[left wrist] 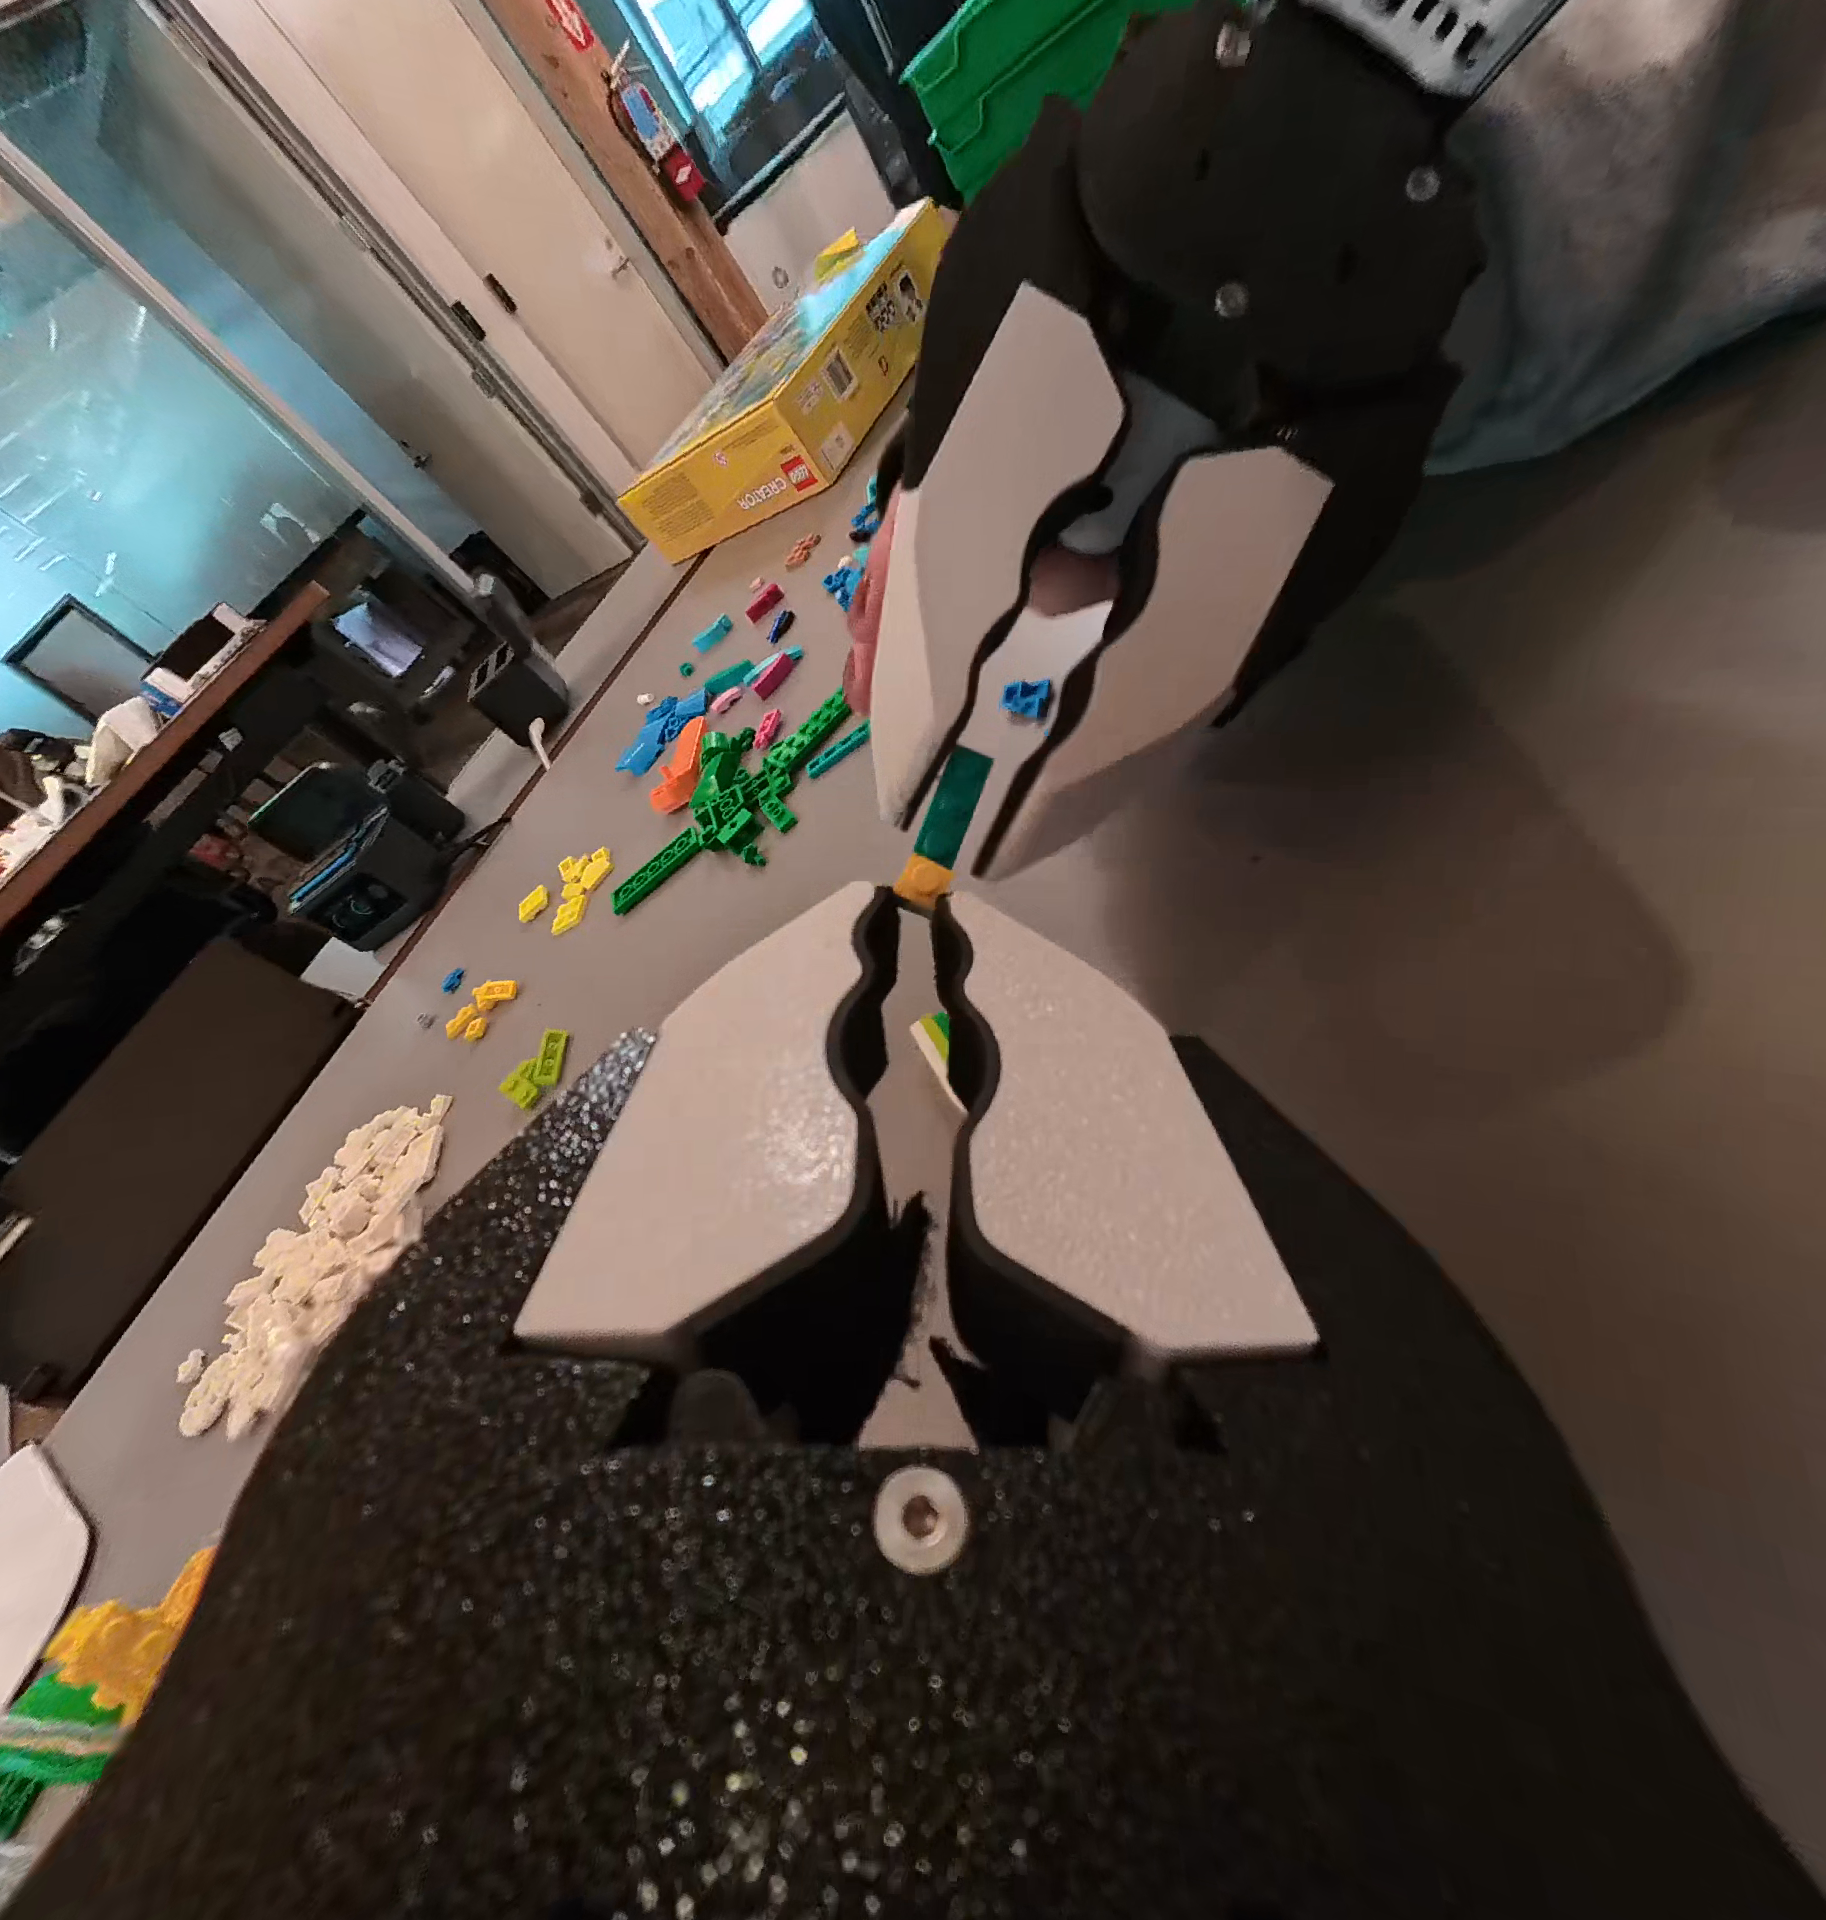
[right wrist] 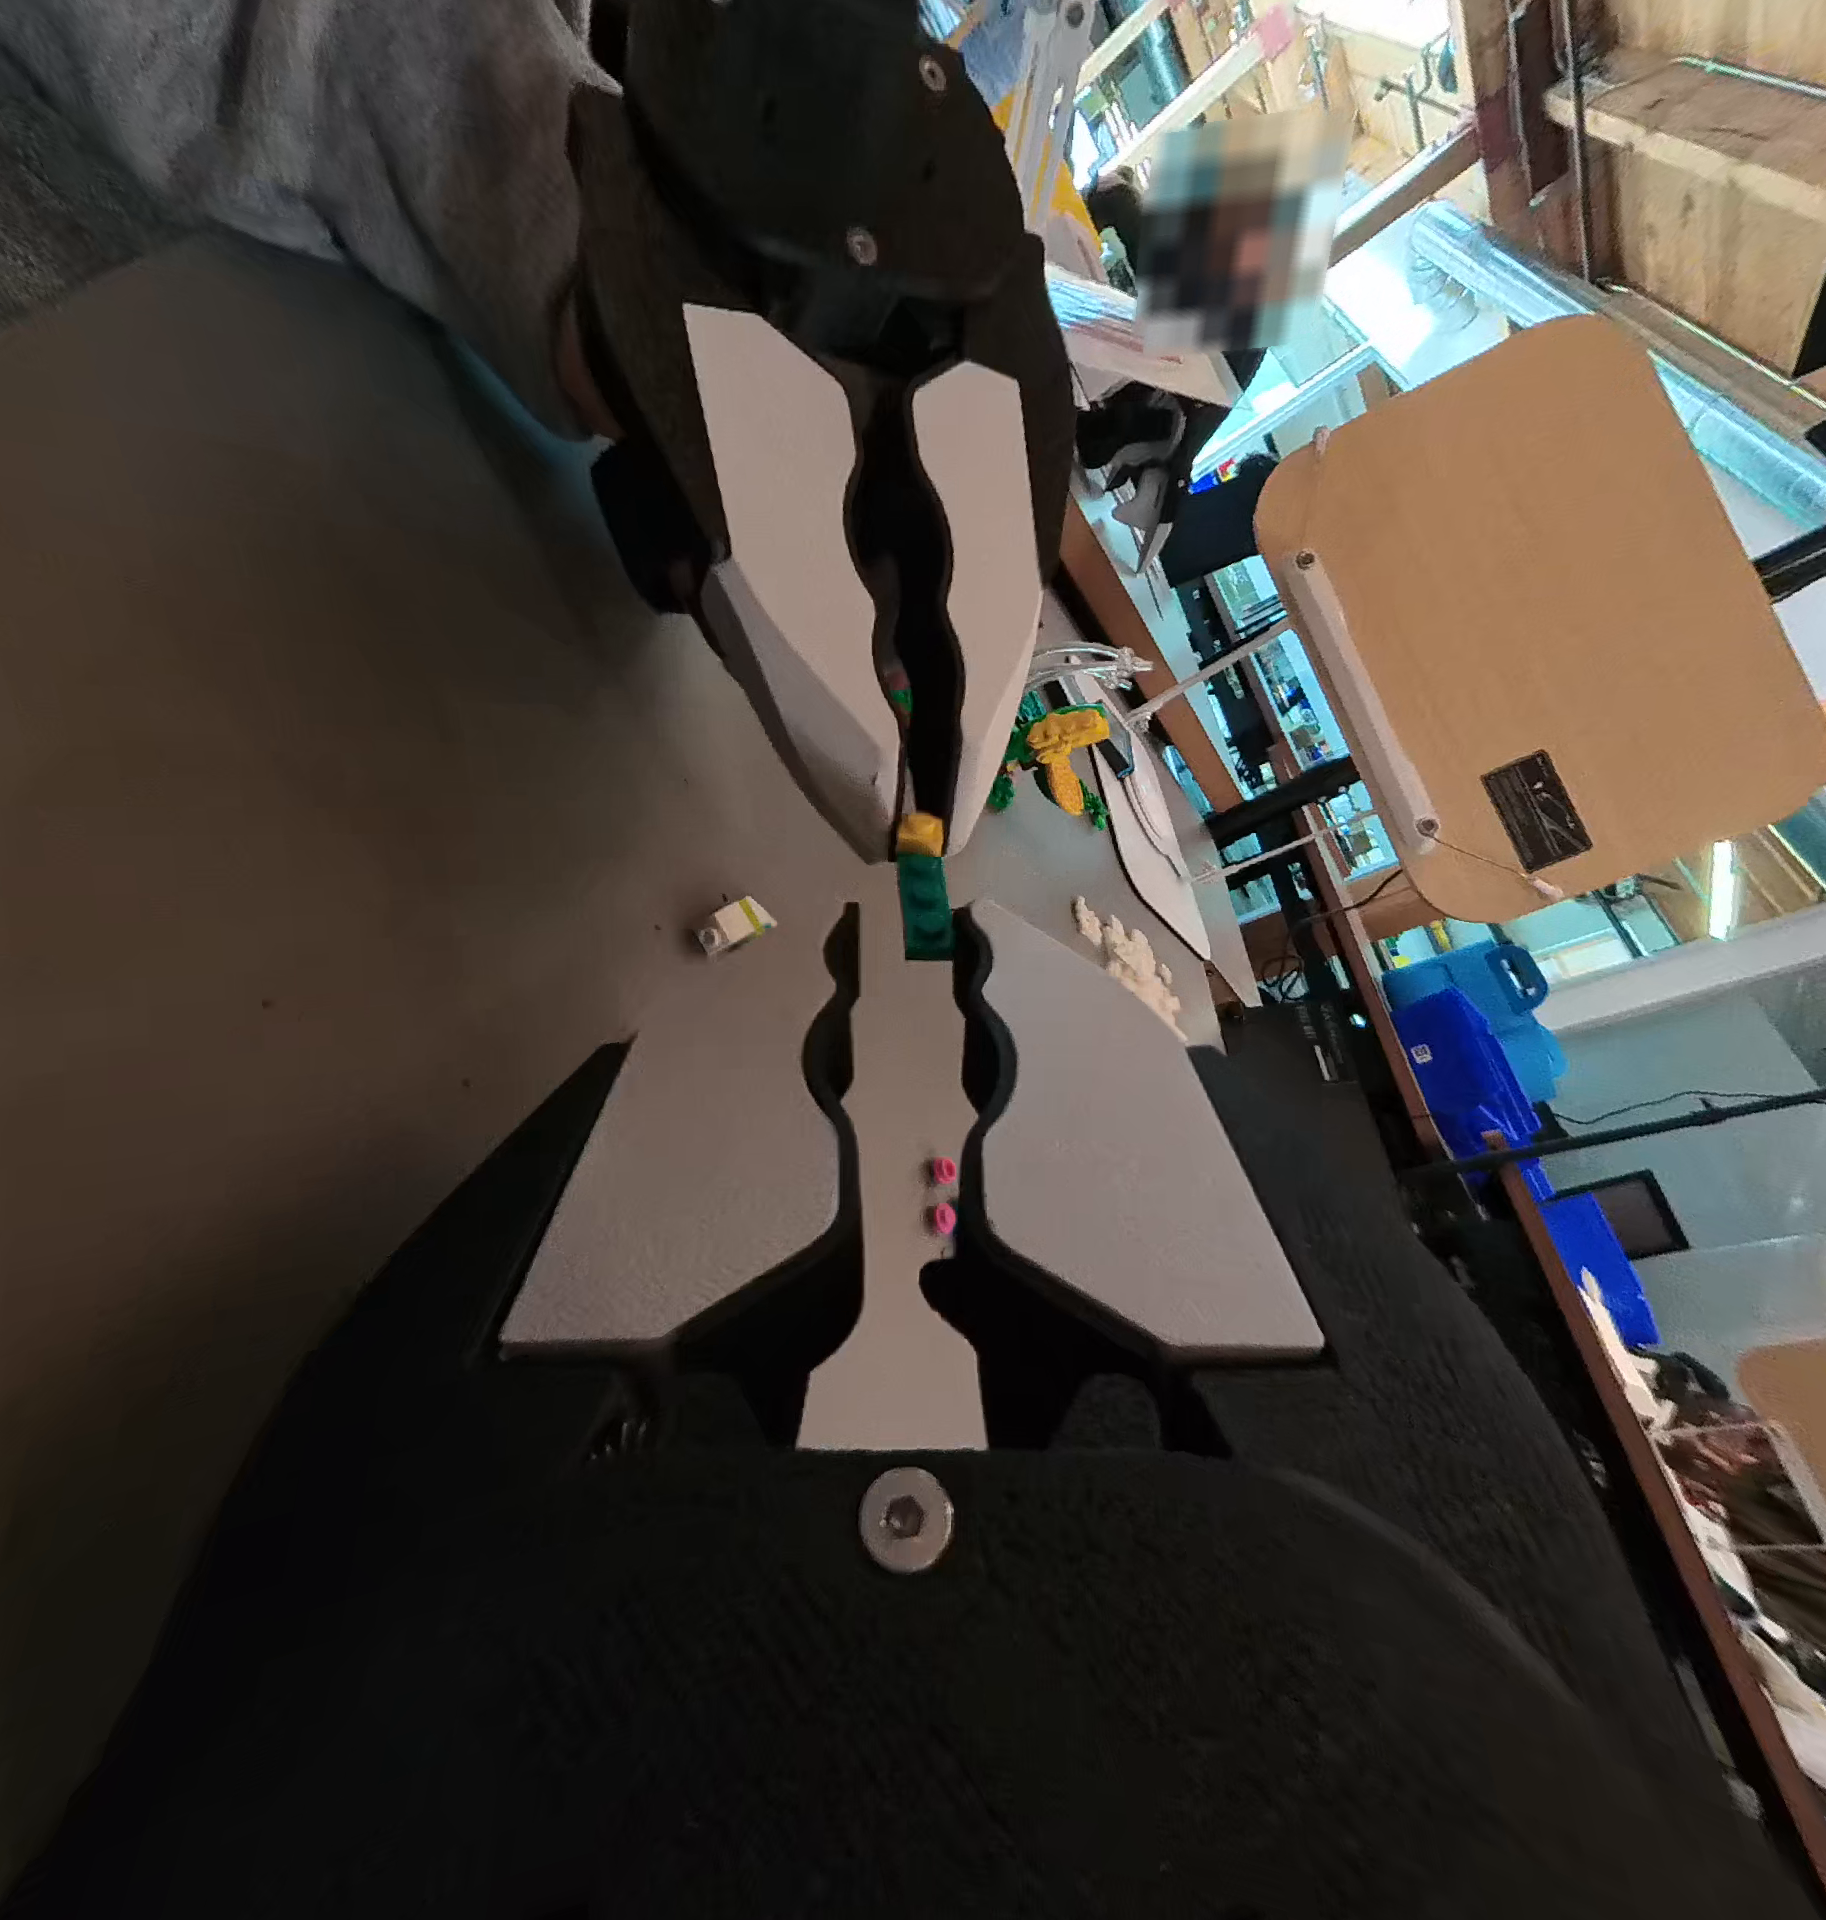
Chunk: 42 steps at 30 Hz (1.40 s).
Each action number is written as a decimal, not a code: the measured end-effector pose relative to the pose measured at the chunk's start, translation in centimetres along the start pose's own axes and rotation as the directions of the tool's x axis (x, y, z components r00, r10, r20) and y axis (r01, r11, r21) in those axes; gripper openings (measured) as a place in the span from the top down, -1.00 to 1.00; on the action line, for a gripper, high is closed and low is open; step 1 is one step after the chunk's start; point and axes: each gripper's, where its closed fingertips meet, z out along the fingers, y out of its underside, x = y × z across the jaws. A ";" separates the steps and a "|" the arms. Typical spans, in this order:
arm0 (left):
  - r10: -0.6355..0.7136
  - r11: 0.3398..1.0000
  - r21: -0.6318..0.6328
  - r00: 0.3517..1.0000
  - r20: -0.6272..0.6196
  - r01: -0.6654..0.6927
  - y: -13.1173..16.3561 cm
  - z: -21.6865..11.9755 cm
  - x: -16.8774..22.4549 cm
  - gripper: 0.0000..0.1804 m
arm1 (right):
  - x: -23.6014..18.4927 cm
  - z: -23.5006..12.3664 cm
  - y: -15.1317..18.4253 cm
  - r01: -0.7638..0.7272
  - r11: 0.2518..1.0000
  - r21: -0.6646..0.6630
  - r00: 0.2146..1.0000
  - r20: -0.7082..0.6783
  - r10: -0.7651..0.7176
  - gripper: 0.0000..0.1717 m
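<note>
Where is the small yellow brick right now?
Between the two grippers: the yellow brick is pinched at the left gripper's fingertips, joined to a dark green plate reaching between the right gripper's fingers.

Bright daylight from frosted glass panels (left wrist: 109, 436) at upper left of the left wrist view and from blown-out windows (right wrist: 1408, 270) at upper right of the right wrist view; dim and muddy over the grey tabletop (left wrist: 1511, 935) at right, with broad soft shadows there. Strong wide-angle bending toward every edge, straight lines bowed. Sparkling glare on the black grainy gripper body (left wrist: 680, 1558) at the bottom, soft focus up close, motion smear at the corners.
</note>
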 end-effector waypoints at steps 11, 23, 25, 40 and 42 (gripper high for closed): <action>0.048 0.987 -0.160 0.995 0.087 -0.034 0.7 1.0 -0.7 0.92 | 1.3 0.5 2.9 0.277 0.900 -0.338 0.943 -0.087 -0.322 0.92; 0.210 0.963 -0.218 0.948 0.238 -0.158 0.1 1.9 -1.8 0.83 | 2.1 0.5 4.0 0.255 0.854 -0.454 0.935 -0.108 -0.337 0.92; 0.248 0.948 -0.260 0.937 0.247 -0.182 0.5 2.0 -2.0 0.87 | 2.2 0.4 3.9 0.254 0.854 -0.455 0.934 -0.114 -0.339 0.93; -0.421 0.903 -0.083 0.907 0.023 0.421 -0.5 1.3 -1.4 0.90 | 3.3 0.2 3.0 0.435 0.777 -0.455 0.812 -0.174 -0.557 0.96; -0.508 0.861 -0.055 0.860 -0.046 0.505 -1.0 1.3 -1.1 0.91 | 3.7 0.0 2.9 0.441 0.771 -0.460 0.796 -0.195 -0.573 0.98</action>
